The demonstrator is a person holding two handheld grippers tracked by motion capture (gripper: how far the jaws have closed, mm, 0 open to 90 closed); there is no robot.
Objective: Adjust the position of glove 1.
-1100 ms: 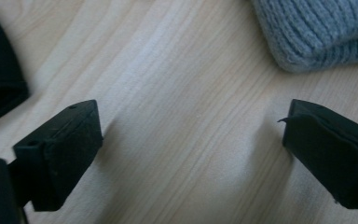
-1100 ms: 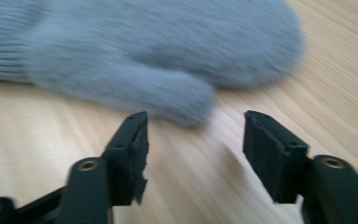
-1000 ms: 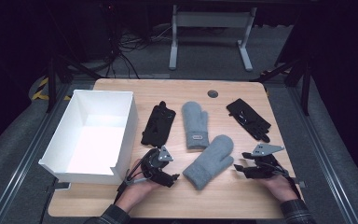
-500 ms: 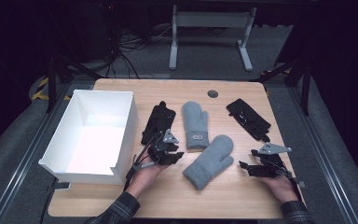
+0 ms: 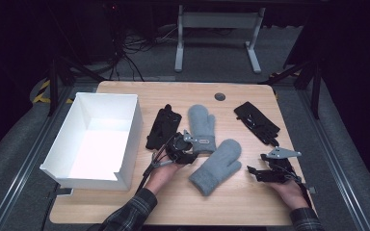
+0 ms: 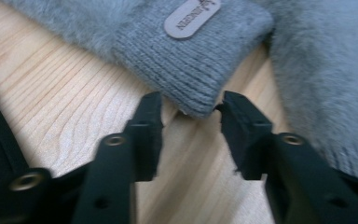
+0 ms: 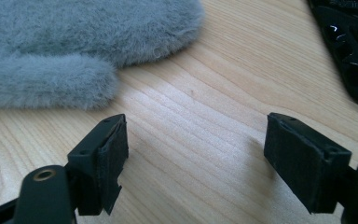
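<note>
Grey mitten (image 6: 186,51): soft, light, floppy; best pinched at ribbed cuff. Left gripper (image 6: 189,112) parted, just narrowed, cuff corner between. Right gripper (image 7: 193,154) wide apart, empty.

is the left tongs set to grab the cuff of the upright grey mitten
Probably yes: the left tongs stand part open at the corner of the mitten's ribbed cuff, with bare table around and nothing between; the pads aren't pressing yet.

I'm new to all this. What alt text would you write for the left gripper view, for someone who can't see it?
Two black jaws of the left gripper stand slightly apart at the corner of a grey mitten's ribbed cuff, on a light wooden table. The cuff bears an oval label, and a second fluffy grey mitten lies at the right.
</note>
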